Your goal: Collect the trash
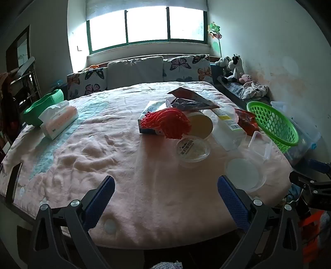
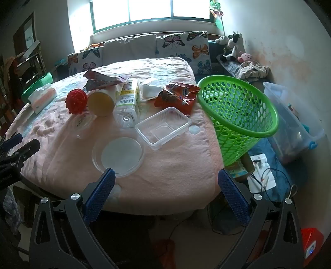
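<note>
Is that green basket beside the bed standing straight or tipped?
Tipped. The green basket leans against the bed's edge with its open rim angled toward the trash; through the mesh, nothing shows inside.

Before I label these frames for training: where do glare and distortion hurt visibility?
Left wrist view: the window is blown out white and the corners are dark; the fisheye bends the bed edge. Right wrist view: the same window glares, yet the green basket and clear tray read clearly.
</note>
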`<state>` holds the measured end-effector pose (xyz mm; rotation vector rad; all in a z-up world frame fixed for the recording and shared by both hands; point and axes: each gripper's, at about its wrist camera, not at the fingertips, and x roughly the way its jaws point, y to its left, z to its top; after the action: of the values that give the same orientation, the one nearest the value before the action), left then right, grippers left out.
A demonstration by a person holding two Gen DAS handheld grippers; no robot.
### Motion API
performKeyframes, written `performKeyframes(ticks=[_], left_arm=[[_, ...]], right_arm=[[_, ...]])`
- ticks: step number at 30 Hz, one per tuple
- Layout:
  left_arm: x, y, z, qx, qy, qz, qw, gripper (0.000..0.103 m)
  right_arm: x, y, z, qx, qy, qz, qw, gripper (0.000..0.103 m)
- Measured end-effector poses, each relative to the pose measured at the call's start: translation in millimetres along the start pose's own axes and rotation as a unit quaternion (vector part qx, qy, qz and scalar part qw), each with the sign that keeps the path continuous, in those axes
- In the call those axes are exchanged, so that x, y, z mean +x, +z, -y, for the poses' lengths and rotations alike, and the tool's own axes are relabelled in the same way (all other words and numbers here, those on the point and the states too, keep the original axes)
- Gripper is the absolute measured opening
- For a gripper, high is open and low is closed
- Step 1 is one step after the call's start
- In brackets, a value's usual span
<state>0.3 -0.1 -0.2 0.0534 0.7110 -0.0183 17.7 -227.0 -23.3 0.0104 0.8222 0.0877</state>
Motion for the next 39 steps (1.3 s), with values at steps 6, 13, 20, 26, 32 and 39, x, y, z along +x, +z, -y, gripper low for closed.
performKeyframes(ticks=[6, 13, 20, 26, 32, 39], left_arm=[[-0.9, 0.7, 1.9, 0.0, -0.001, 0.002, 1.0, 0.096], [-1.2, 0.4, -0.6, -0.002, -0.003, 0.001, 1.0, 0.096], [0.8, 0.8, 4.1, -0.004, -0.003, 0.0, 1.0, 0.096], [3.4, 3.5, 6.3, -0.004, -0.002, 0.001, 1.0, 0.096], [6.3, 4.8, 2.7, -0.004, -0.002, 0.001, 1.0, 0.096], [4.6, 7.7, 1.0, -0.005, -0.003, 0.004, 1.0, 0.096]], right_arm=[[0.1, 0.1, 0.0, -0.001, 0.0, 0.001, 1.0, 0.098], [-0.1, 0.6, 0.2, -0.002, -0.001, 0.002, 1.0, 0.098], [1.7, -0.1, 1.1, -0.002, 0.0, 0.005, 1.0, 0.098], [0.6, 2.1, -1.4, -0.004, 0.002, 0.004, 1.0, 0.098], [0.1, 1.7, -1.9, -0.006, 0.004, 0.006, 1.0, 0.098], [0.7, 1.8, -2.8, -0.007, 0.004, 0.007, 1.0, 0.098]])
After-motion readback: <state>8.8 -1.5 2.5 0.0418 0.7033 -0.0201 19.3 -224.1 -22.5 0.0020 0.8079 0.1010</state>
